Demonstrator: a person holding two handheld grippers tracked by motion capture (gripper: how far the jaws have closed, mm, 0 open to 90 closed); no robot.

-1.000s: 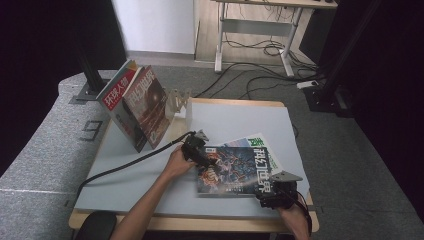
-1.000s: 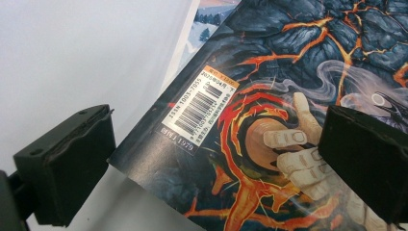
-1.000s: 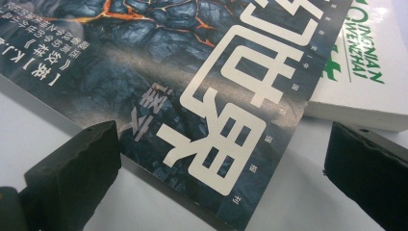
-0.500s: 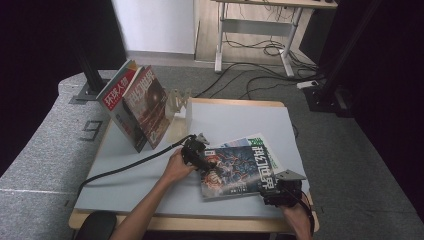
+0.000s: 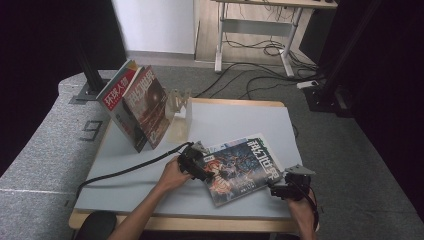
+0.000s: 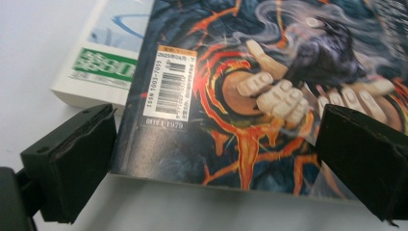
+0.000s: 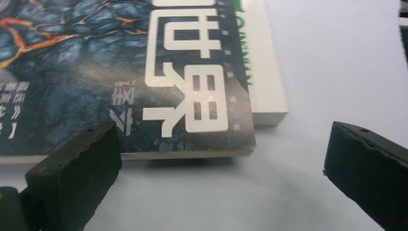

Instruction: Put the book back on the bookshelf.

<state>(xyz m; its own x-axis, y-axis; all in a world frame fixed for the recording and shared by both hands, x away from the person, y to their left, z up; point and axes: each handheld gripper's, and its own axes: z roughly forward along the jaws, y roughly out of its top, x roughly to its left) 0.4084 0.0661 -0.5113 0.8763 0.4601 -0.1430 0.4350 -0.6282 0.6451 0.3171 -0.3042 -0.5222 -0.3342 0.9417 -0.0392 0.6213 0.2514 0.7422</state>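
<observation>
Magazines: a dark-covered magazine (image 5: pixel 240 170) lies atop a white one (image 6: pixel 103 57) on the grey surface (image 5: pixel 230 120); left tool (image 5: pixel 196 165) and right tool (image 5: pixel 282 190) both gape open at its edges.

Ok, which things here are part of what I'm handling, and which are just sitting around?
In hand:
- dark-cover magazine, top of the flat stack
- white magazine under it
- left gripper, jaws open at the dark cover's edge
- right gripper, jaws open near its corner

Lying about:
- two upright magazines
- clear stand
- table
</observation>
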